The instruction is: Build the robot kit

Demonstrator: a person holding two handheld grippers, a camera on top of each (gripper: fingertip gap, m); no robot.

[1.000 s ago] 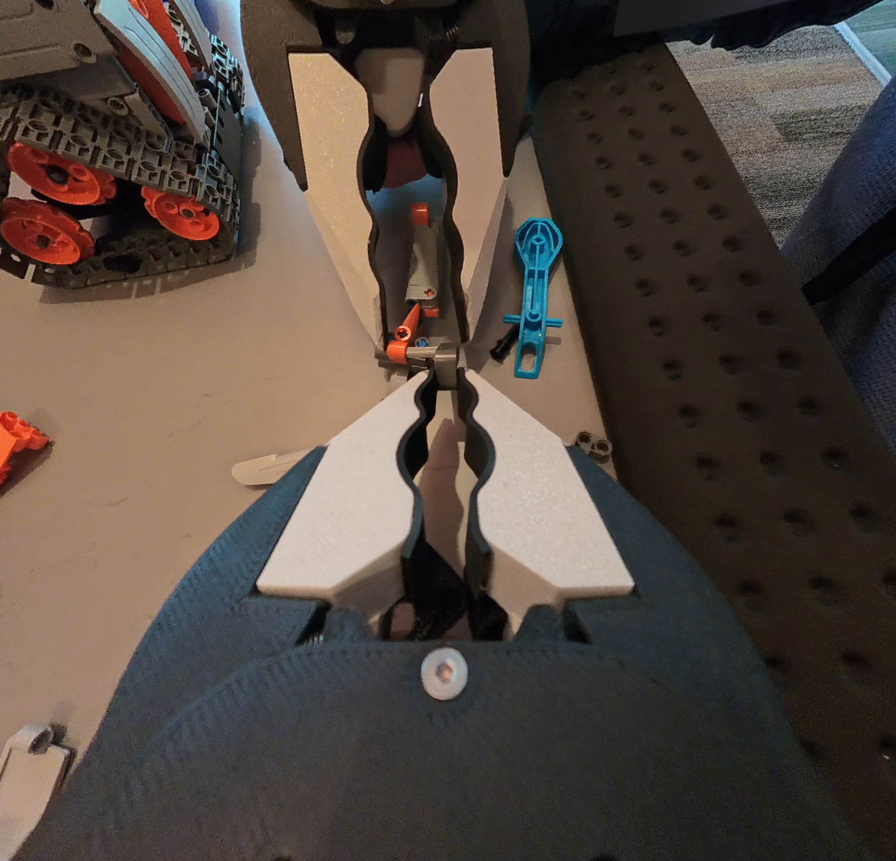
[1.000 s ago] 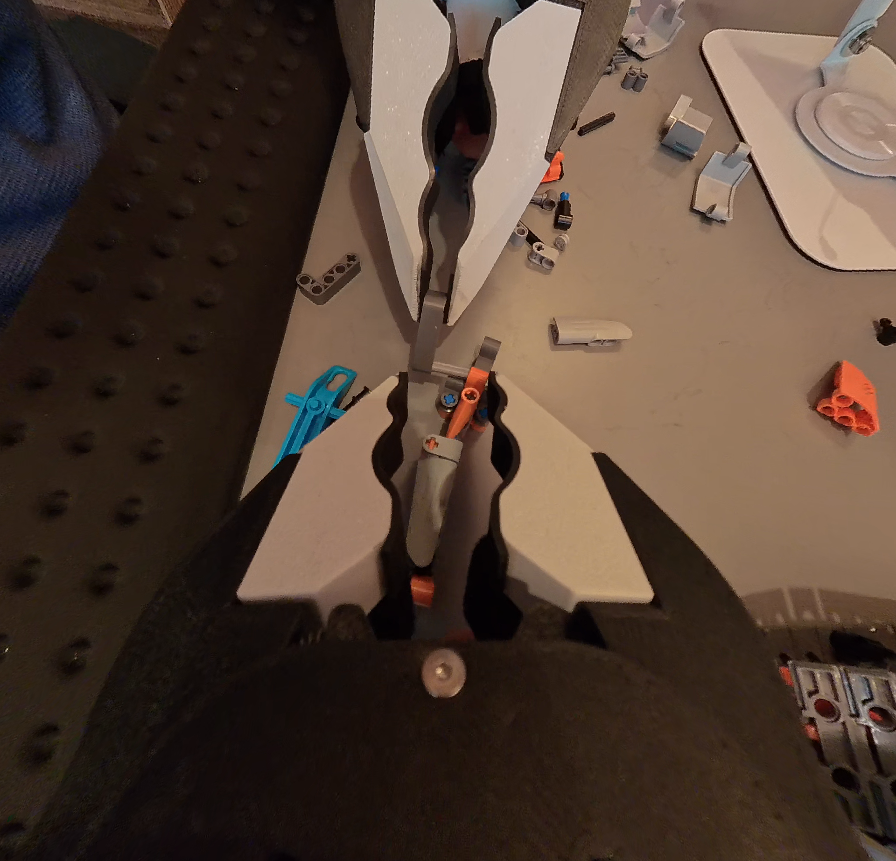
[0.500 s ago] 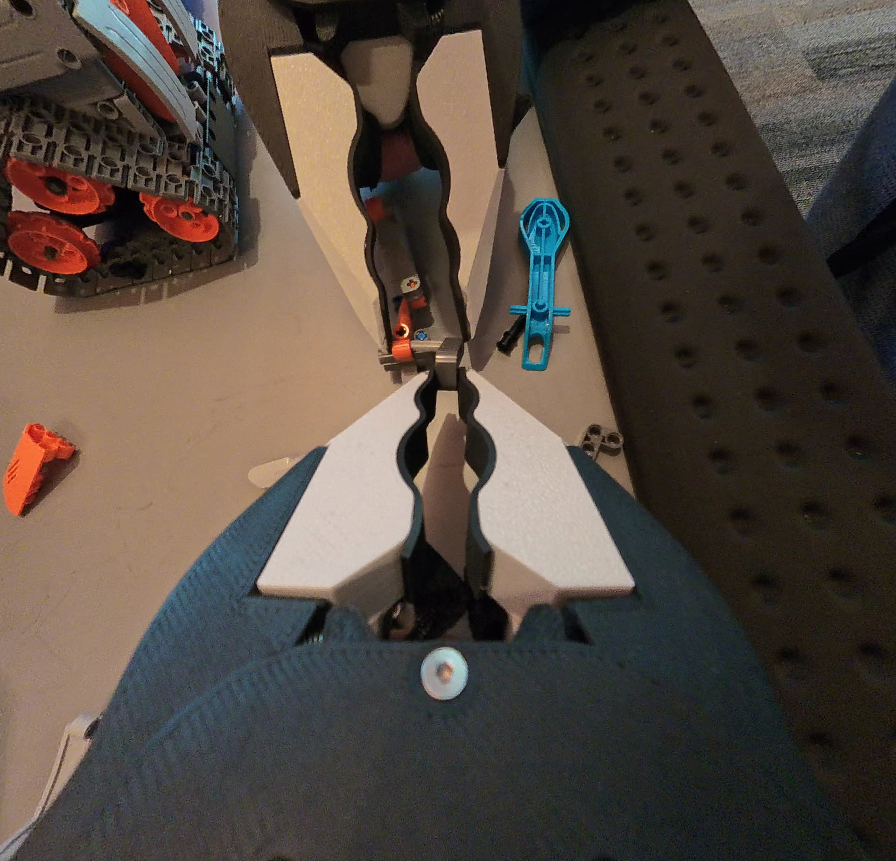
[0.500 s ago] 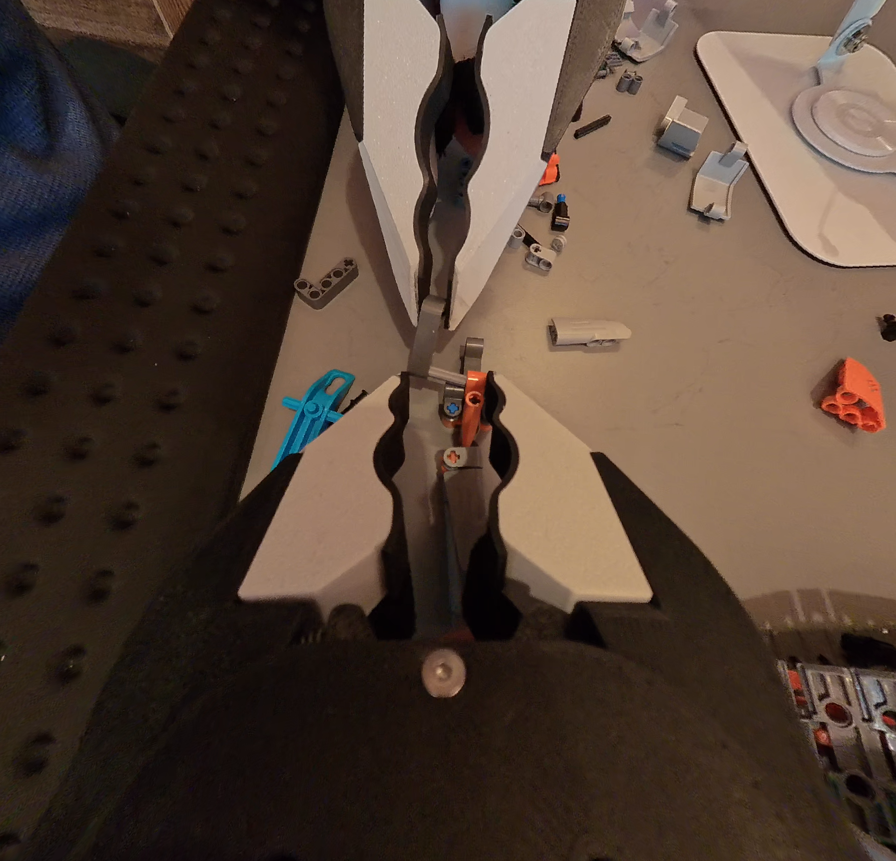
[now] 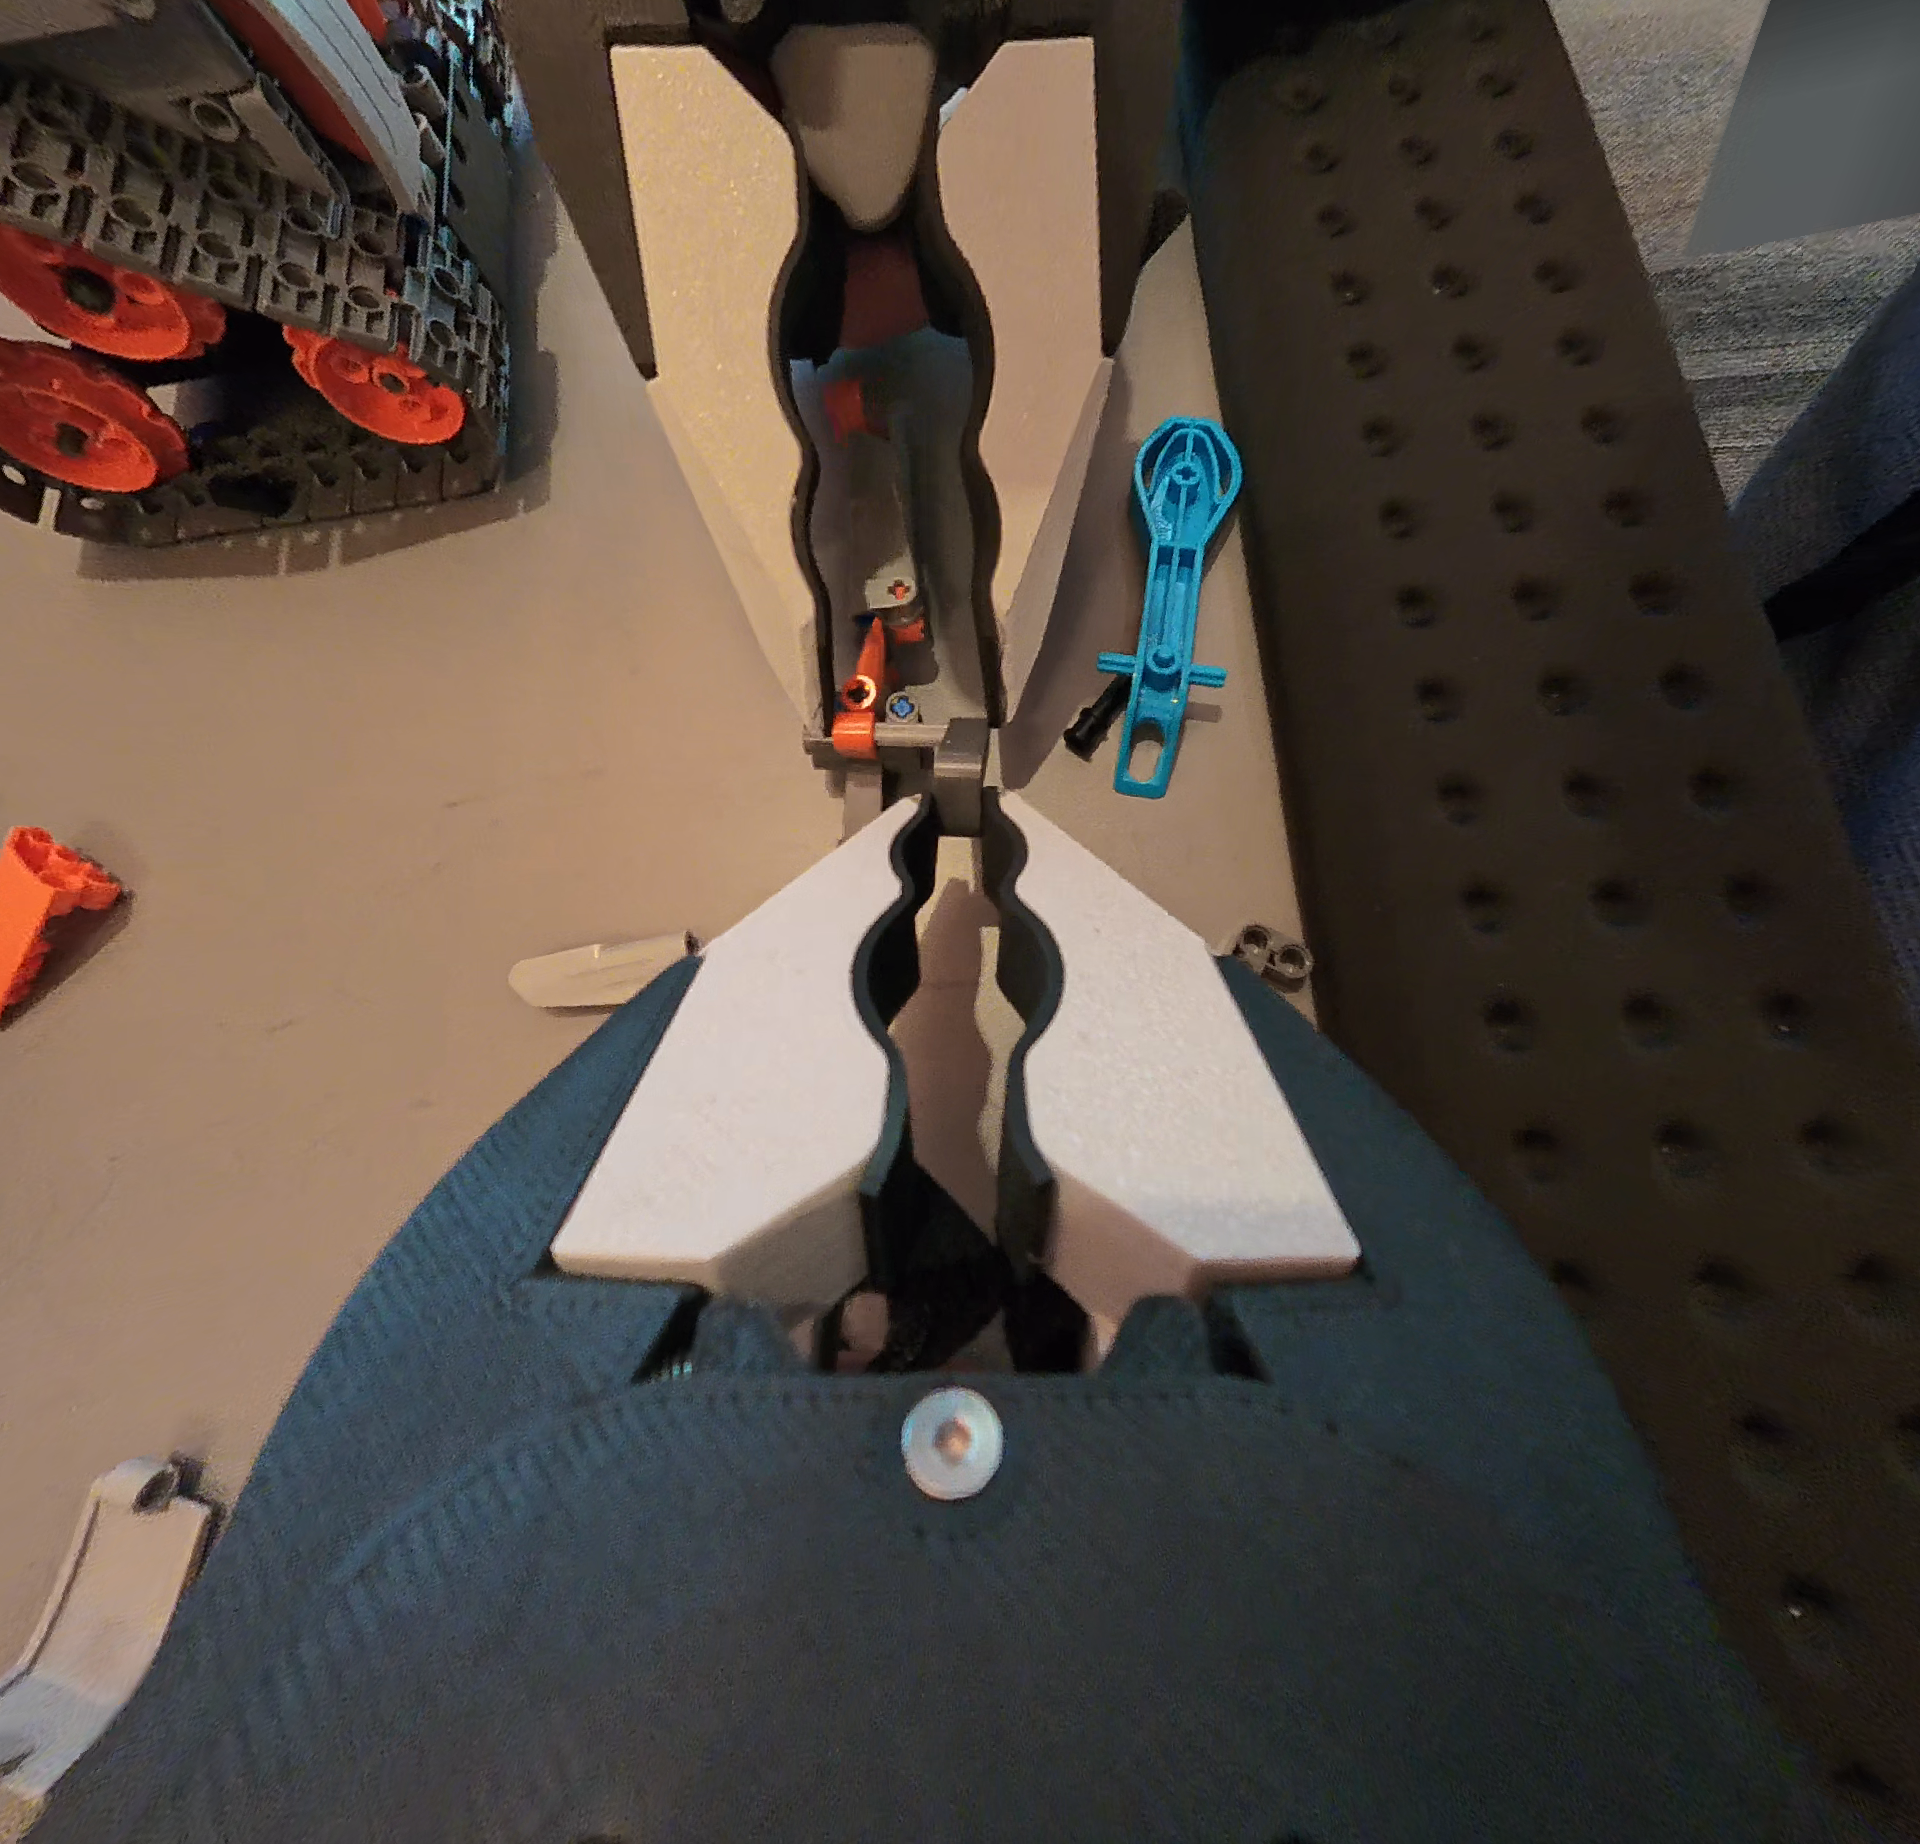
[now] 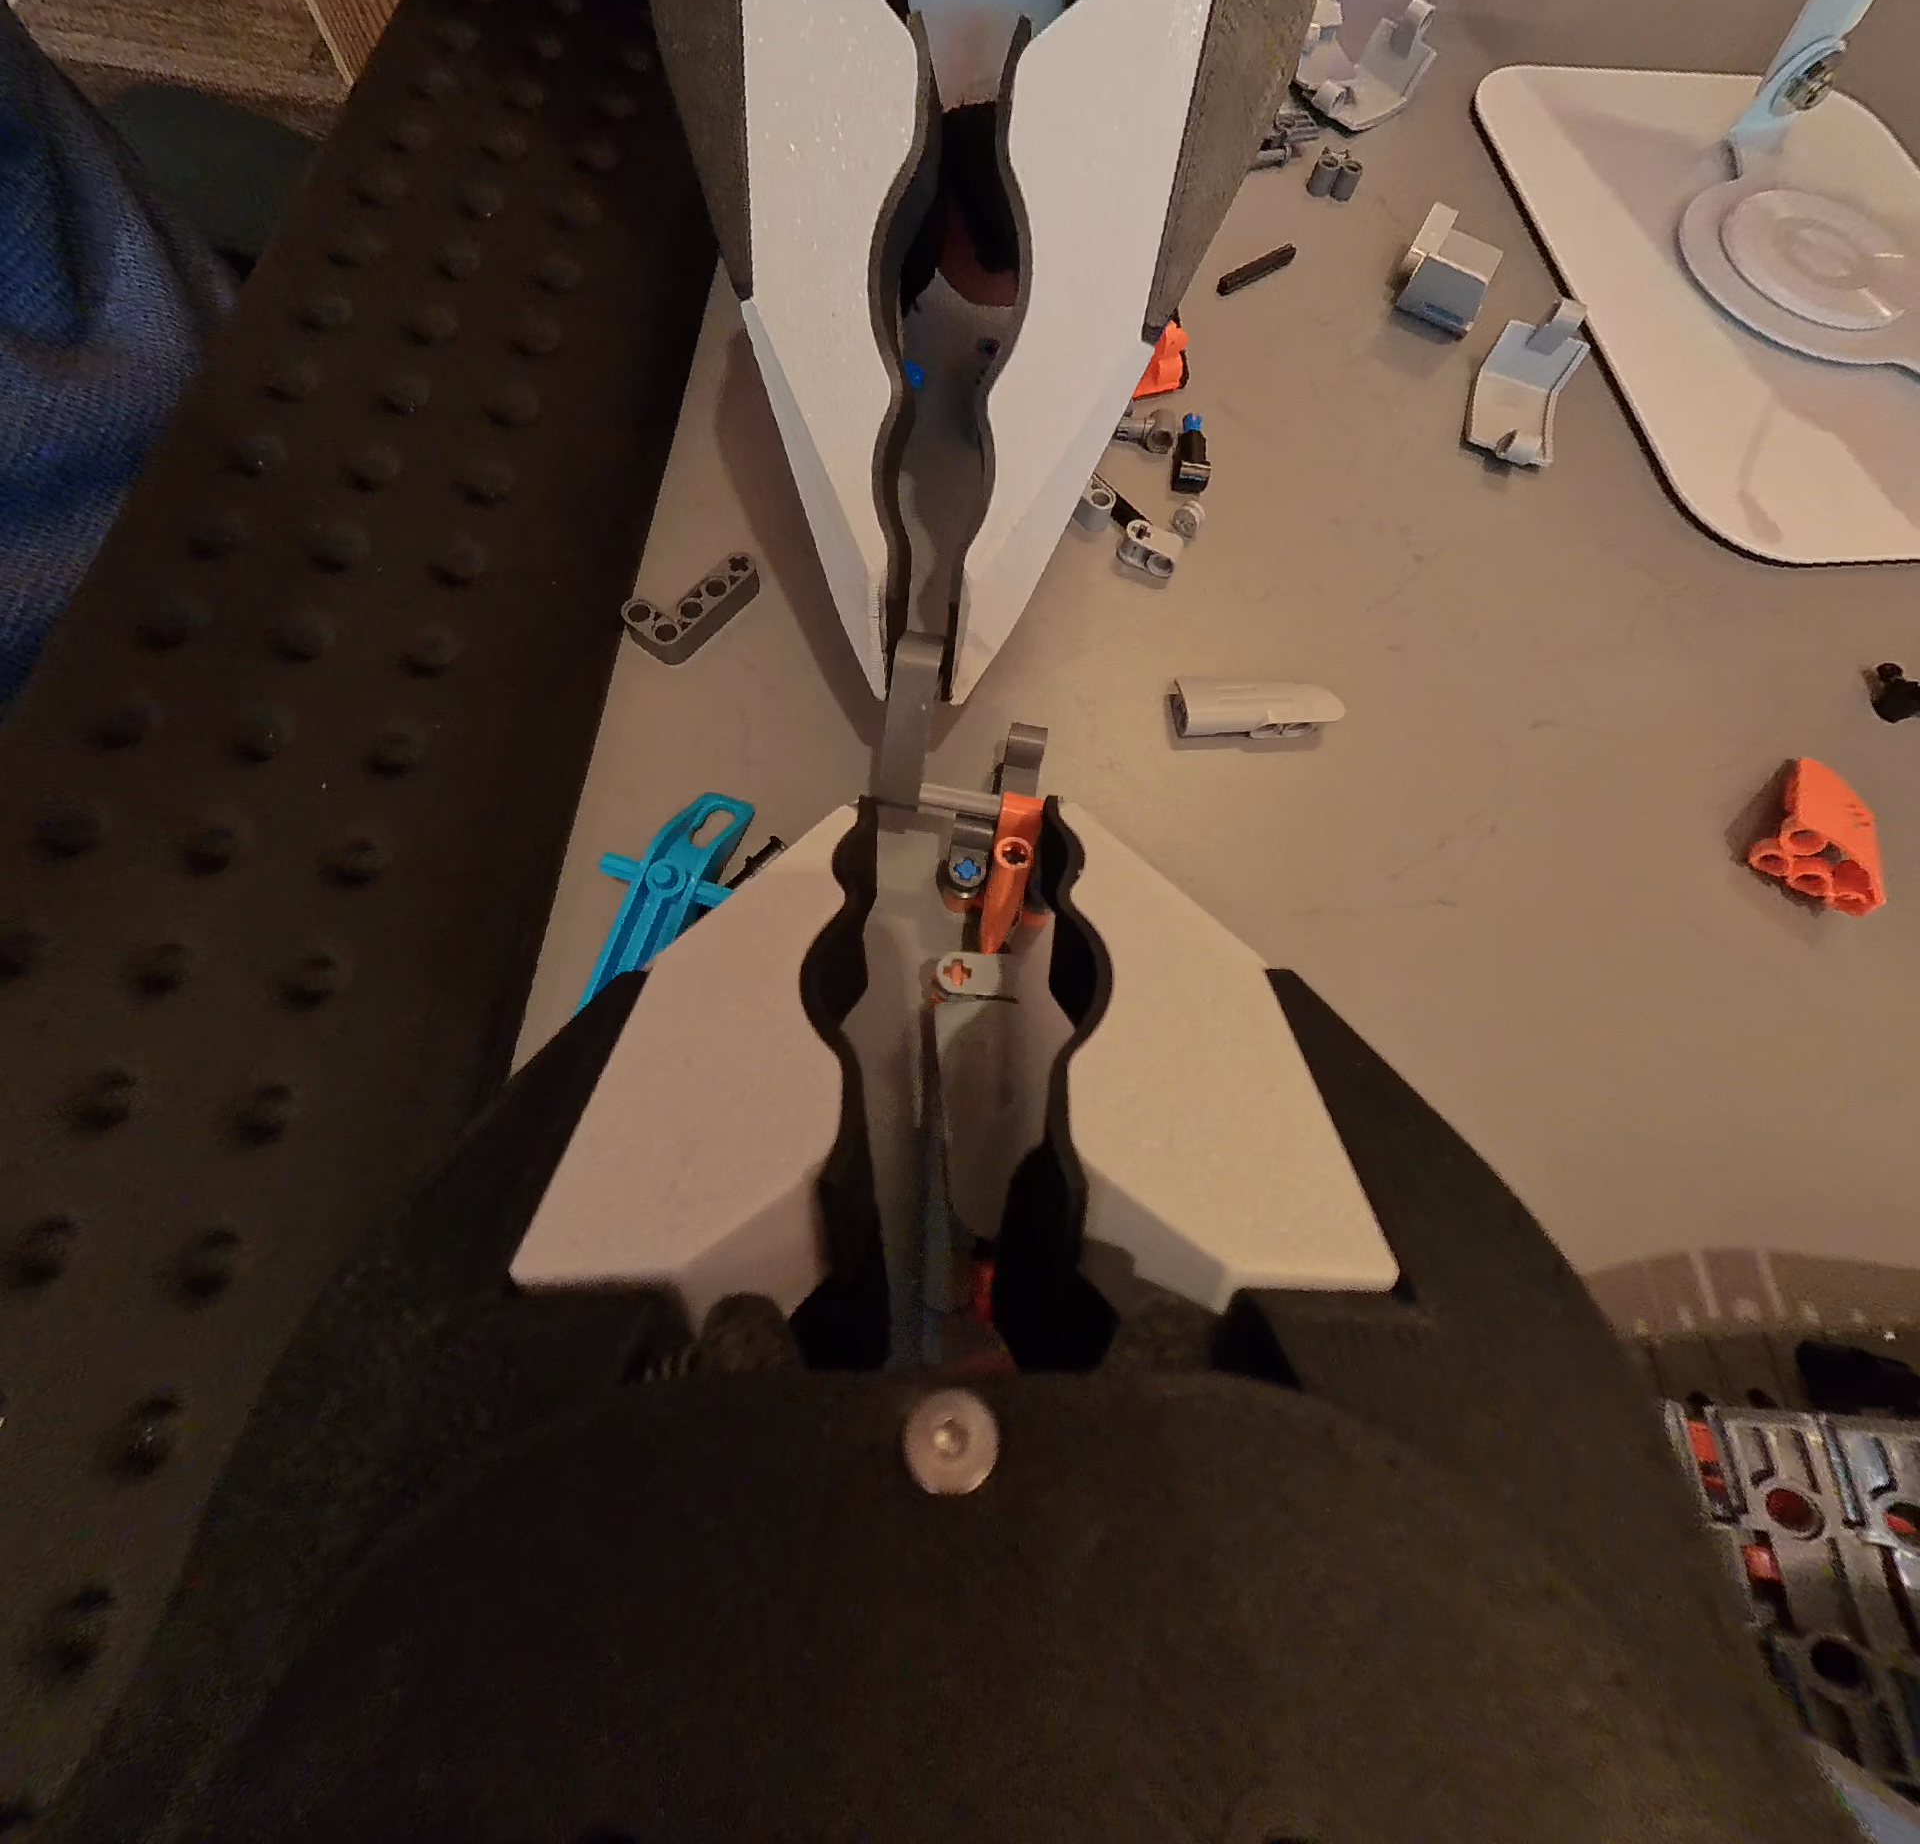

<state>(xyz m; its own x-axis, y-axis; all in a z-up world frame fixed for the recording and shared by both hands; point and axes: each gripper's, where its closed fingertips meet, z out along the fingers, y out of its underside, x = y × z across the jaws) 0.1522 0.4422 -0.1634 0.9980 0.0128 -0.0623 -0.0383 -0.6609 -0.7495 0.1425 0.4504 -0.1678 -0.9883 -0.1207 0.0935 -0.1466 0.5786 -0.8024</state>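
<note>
My left gripper [image 5: 961, 823] is shut on the end of a dark grey beam [image 5: 961, 766]. The beam joins a small grey and orange brick assembly [image 6: 982, 890] that lies between the fingers of my right gripper [image 6: 956, 818], which is shut on it. The two grippers face each other tip to tip just above the grey table. The right gripper with the assembly [image 5: 883, 641] fills the top of the left wrist view. The left gripper [image 6: 920, 682] with the beam [image 6: 912, 734] fills the top of the right wrist view. The back of the assembly is hidden between the right fingers.
A tracked model with orange wheels [image 5: 239, 267] stands beside the grippers. A black studded mat [image 5: 1558, 755] runs along the table edge, with a blue lever piece [image 5: 1169, 599] next to it. An orange wedge [image 6: 1818, 849], a grey panel [image 6: 1252, 714], small loose parts [image 6: 1143, 506] and a white base plate [image 6: 1714, 340] lie around. The grippers are tip to tip, or close to it. Between my right fingertips and the blue lever piece [image 5: 1169, 599] there is roughly 5 cm.
The orange lever and grey link of the assembly have swung from tilted to nearly straight between the right fingers. Both grippers stay joined at the grey beam and have shifted only slightly.
</note>
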